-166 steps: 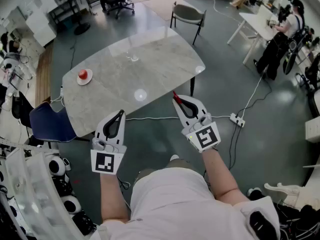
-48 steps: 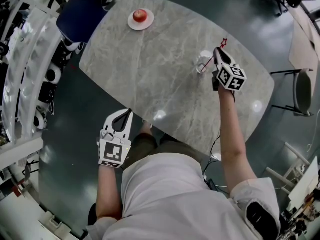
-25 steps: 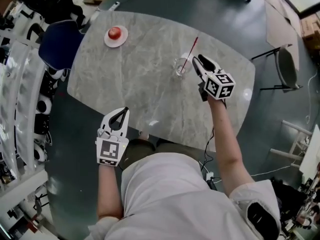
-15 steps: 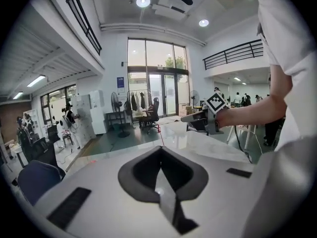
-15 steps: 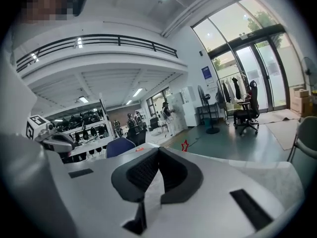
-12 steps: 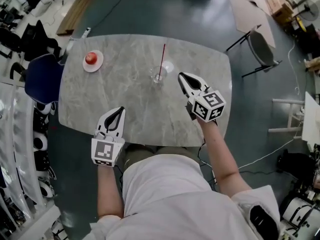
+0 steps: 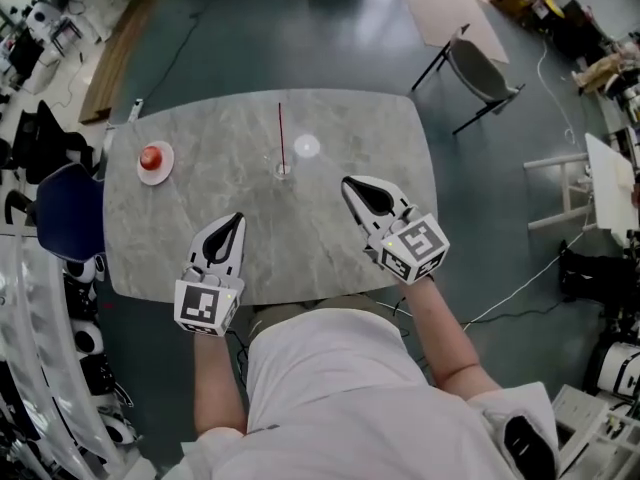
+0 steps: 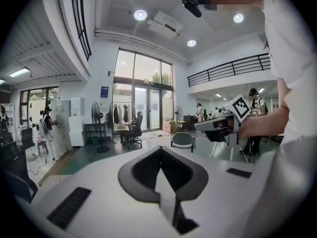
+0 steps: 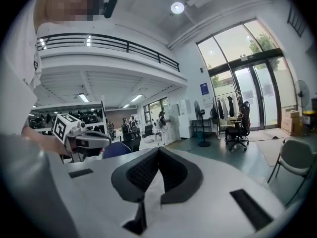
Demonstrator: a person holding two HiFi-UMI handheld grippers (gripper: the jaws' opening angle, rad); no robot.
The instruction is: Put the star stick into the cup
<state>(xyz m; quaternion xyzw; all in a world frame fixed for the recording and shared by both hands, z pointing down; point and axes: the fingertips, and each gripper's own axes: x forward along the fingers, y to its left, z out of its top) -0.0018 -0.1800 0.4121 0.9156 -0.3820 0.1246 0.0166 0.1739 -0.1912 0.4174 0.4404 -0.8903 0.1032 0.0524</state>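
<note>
The red star stick point(image 7: 280, 133) stands upright in the clear cup point(image 7: 283, 169) on the grey marble table point(image 7: 350, 128). My right gripper point(image 7: 348, 182) hovers over the table's near right part, well back from the cup, shut with nothing in it. Near the table's front edge on the left, my left gripper point(image 7: 238, 218) is also shut and empty. In the left gripper view the jaws point(image 8: 159, 148) meet at the tip, and the right gripper point(image 8: 223, 125) shows beyond them. The right gripper view shows its closed jaws point(image 9: 158, 148) and the left gripper point(image 9: 79, 133) off to the side.
A white plate point(image 7: 143, 172) with a red apple point(image 7: 152, 155) sits at the table's left end. A blue chair point(image 7: 65, 213) stands left of the table and a grey chair point(image 7: 480, 68) beyond its far right corner. A white table point(image 7: 610, 183) is at the right.
The right gripper has let go of the stick, which now stands in the cup, and has drawn back toward me with its jaws closed. The left gripper has kept its place.
</note>
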